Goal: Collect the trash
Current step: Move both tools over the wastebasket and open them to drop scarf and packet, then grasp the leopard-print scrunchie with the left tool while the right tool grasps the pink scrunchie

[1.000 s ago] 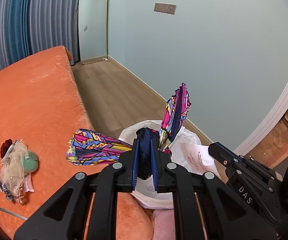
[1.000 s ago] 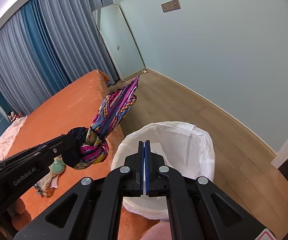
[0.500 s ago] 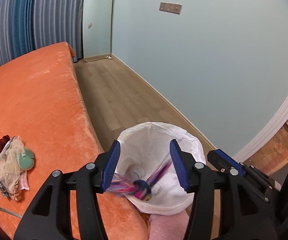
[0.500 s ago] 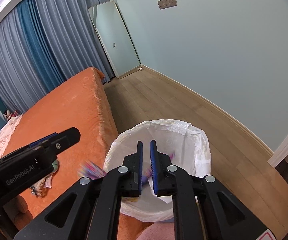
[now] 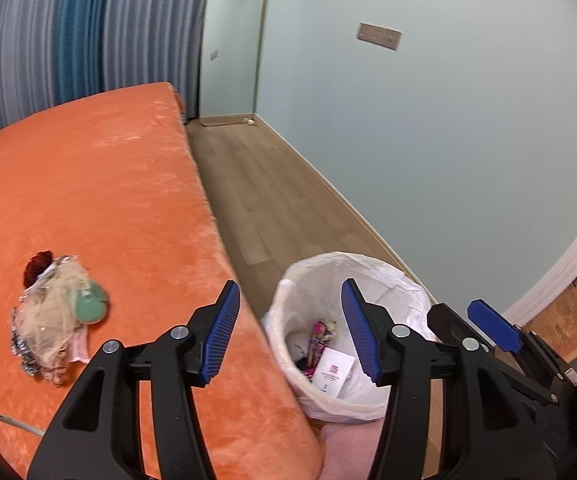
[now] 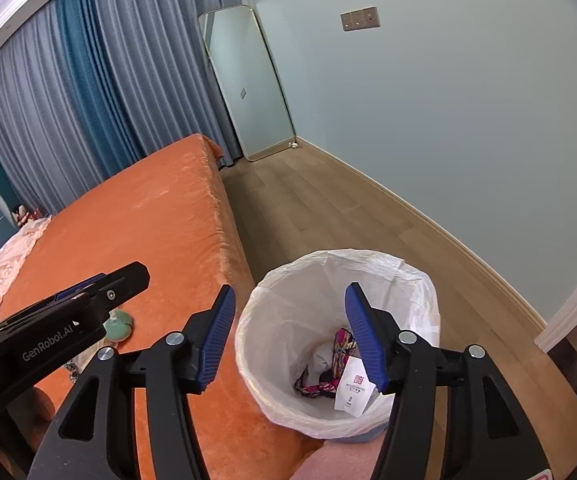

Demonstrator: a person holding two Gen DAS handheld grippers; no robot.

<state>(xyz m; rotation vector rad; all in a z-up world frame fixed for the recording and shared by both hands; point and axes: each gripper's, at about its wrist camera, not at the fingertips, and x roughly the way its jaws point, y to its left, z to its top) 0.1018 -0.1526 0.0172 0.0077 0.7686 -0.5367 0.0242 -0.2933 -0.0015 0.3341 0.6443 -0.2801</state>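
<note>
An orange bed (image 6: 160, 216) is being shown along the left of a room with pale blue-green walls, a wood floor (image 6: 328, 208), grey and blue curtains (image 6: 88, 92), a leaning mirror (image 6: 248, 84) in the far corner and a switch plate (image 6: 359, 18) on the wall. A white-lined trash bin (image 5: 404, 292) is being kept on the floor just beside the bed's near edge. Inside the bin, a multicoloured cloth (image 6: 342, 342) is lying at the bottom beside a white paper tag (image 6: 353, 394). The left gripper (image 5: 290, 334) is being held with its jaws parted and nothing between them; it is hanging over the gap between the bin's rim and the bed's edge, so the cloth is seen below and just inside its right finger. The right gripper (image 6: 290, 334) is likewise being held apart and empty, its jaws having just been opening; it is poised above the bin's mouth, with the cloth well below and partly hidden behind its right finger. Left of the bin, on the bed, a heap of netting, a green item and a dark red scrap (image 5: 58, 312) is lying untouched, well apart from both grippers.
</note>
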